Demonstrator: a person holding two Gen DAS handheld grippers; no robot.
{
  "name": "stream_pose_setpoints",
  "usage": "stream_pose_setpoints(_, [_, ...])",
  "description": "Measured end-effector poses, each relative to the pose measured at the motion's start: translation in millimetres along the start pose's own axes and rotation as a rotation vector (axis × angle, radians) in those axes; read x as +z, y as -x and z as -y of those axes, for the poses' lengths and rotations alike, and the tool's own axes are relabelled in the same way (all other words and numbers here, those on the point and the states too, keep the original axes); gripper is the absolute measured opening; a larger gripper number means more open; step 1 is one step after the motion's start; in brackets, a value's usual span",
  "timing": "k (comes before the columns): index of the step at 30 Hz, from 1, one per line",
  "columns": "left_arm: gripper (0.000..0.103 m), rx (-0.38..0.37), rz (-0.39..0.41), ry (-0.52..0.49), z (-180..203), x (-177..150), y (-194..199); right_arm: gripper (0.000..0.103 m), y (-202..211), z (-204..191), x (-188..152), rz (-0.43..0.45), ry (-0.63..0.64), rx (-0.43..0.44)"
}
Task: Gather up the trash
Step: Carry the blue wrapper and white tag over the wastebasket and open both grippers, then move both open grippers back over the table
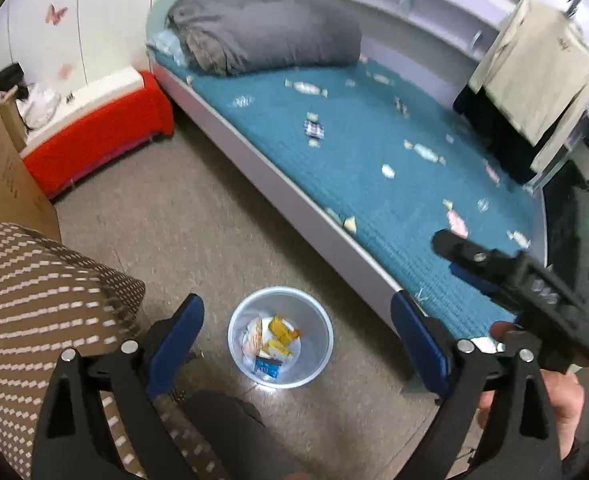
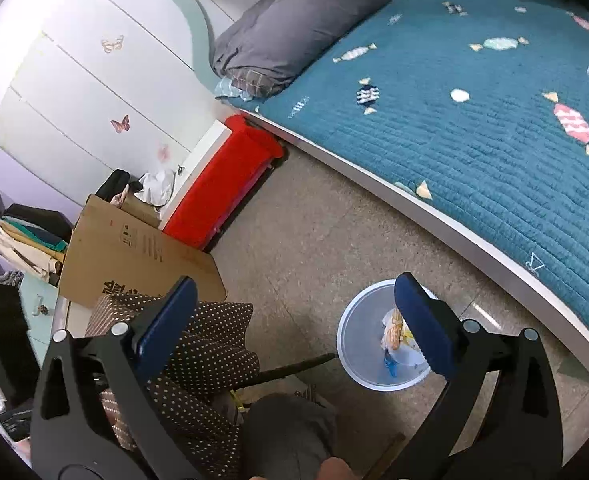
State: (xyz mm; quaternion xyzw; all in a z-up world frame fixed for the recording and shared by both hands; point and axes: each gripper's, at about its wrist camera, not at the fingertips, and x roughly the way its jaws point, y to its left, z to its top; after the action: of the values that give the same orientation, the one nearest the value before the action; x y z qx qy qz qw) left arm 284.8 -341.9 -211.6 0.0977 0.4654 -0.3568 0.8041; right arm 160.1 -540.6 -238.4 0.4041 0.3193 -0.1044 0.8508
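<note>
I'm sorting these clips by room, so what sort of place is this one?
Most likely a bedroom, perhaps a child's: a bed with a teal candy-print cover, a folded grey duvet at its head, and butterfly stickers on the white wall. A small trash bin stands on the floor.

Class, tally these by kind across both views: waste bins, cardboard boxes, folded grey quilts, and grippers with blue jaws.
Waste bin: 1
Cardboard box: 1
Grey quilt: 1
Grippers: 2, the left gripper and the right gripper
Total: 5

left claw [image 1: 296, 350]: wide open, empty | right claw [image 2: 296, 326]: wide open, empty
</note>
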Motion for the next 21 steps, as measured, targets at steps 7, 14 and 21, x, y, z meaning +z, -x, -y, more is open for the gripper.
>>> stream_pose_setpoints(7, [0.093, 0.022, 0.143, 0.019, -14.1, -18.3, 73.9, 0.097, 21.4, -52.5, -18.2, 0.013, 0.078, 0.040])
stream_pose_setpoints(14, [0.094, 0.067, 0.242, 0.058, -40.4, -45.3, 142.8, 0.097, 37.3, -131.8, -42.1, 0.021, 0.218, 0.079])
stream_pose_setpoints(21, [0.095, 0.145, 0.289, 0.134, -76.9, -69.7, 184.2, 0.097, 44.6, -195.9, -70.7, 0.019, 0.317, 0.109])
